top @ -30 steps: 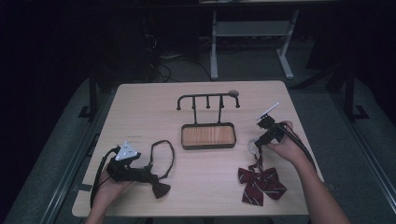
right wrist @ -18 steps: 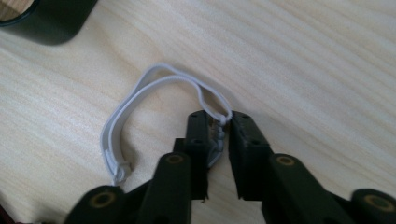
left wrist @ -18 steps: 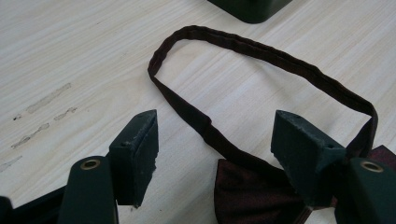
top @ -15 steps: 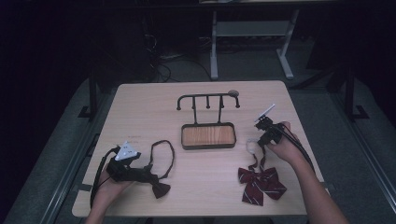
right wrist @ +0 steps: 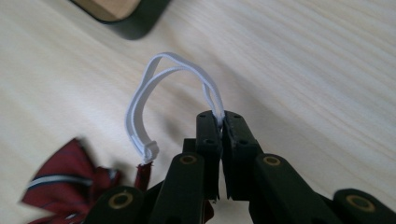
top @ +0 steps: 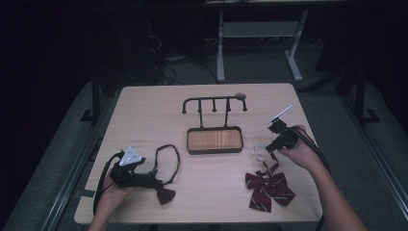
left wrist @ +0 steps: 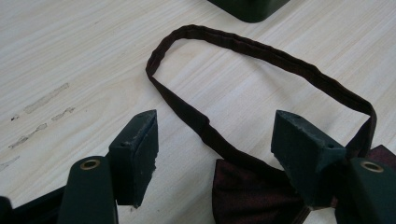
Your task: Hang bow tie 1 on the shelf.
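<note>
White elastic loop of striped red bow tie was clamped between closed jaws of right gripper, just right of wooden tray stand. Bow itself was left lying on table, in front of stand's right corner. Step was judged as lifting loop toward stand's hooks. Left gripper was seen released, jaws spread over dark bow tie, left-front of stand, strap between jaws ungrasped. Next move was judged to call for raising loop over a hook.
</note>
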`<action>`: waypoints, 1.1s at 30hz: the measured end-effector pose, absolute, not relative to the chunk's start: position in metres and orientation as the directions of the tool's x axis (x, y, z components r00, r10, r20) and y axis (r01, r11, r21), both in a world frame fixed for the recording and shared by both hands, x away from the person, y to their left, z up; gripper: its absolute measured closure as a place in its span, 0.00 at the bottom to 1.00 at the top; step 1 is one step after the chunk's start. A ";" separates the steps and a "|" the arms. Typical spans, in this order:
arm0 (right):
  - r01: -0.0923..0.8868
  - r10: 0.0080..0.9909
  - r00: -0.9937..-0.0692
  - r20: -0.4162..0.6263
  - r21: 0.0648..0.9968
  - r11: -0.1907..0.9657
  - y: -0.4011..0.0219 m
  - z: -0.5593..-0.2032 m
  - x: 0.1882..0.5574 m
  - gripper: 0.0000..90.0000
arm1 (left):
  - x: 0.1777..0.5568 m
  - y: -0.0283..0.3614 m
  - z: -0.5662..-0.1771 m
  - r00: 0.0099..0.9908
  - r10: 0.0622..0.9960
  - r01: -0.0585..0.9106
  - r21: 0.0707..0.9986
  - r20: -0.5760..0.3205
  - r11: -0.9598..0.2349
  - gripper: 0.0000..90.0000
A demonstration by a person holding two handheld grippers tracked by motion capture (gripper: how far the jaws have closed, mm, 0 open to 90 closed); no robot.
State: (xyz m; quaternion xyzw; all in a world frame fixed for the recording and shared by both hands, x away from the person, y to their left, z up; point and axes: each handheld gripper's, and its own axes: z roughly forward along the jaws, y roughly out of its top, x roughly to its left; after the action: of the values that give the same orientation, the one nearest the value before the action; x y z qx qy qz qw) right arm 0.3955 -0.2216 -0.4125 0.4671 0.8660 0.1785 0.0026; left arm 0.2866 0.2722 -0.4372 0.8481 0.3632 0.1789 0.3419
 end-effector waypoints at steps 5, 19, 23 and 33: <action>0.778 0.782 -0.601 0.165 0.343 0.526 -0.218 -0.394 0.389 0.95 | 0.287 0.271 -0.438 0.672 0.739 0.494 0.710 0.054 -0.501 0.36; 0.713 0.716 -0.675 0.180 0.408 0.570 -0.207 -0.348 0.376 0.95 | 0.287 0.271 -0.438 0.675 0.736 0.491 0.709 0.057 -0.506 0.36; 0.699 0.707 -0.687 0.167 0.419 0.580 -0.206 -0.337 0.373 0.95 | 0.287 0.271 -0.438 0.676 0.735 0.491 0.708 0.058 -0.508 0.36; 0.667 0.694 -0.708 0.134 0.449 0.594 -0.202 -0.311 0.369 0.95 | 0.287 0.271 -0.438 0.676 0.735 0.490 0.710 0.057 -0.506 0.36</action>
State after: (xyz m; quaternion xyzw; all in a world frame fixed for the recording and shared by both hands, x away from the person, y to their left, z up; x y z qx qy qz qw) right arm 0.3690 -0.2021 -0.3112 0.3813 0.8924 0.2400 0.0275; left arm 0.2867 0.2707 -0.4381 0.8491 0.3607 0.1787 0.3419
